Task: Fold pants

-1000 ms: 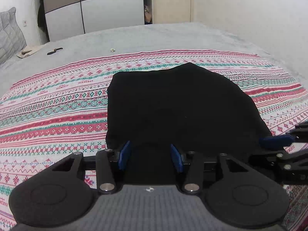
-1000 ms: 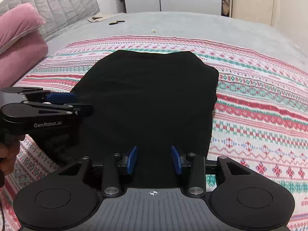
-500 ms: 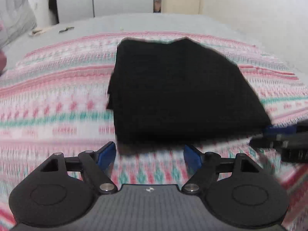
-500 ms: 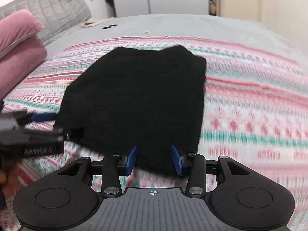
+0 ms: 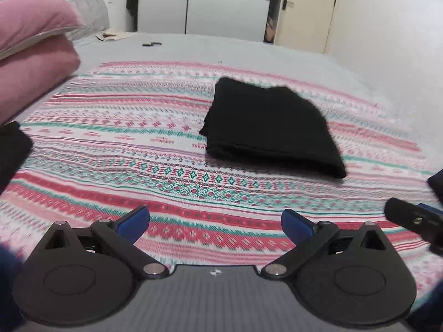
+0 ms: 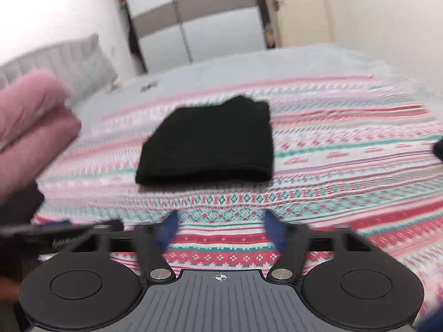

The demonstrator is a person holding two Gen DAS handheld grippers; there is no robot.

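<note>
Both grippers, left and right, now backed off, jaws spread, empty; black pants lying folded (job apparently done).

Both wrist views look forward and down over the bed from its near edge, sharing the folded black pants well ahead, left view offset leftward

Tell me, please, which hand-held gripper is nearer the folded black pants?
Right, narrowly. The right hand-held gripper is open, facing the pants squarely, short of their near edge. The left hand-held gripper, also open, is short of them too and off to their left.
</note>
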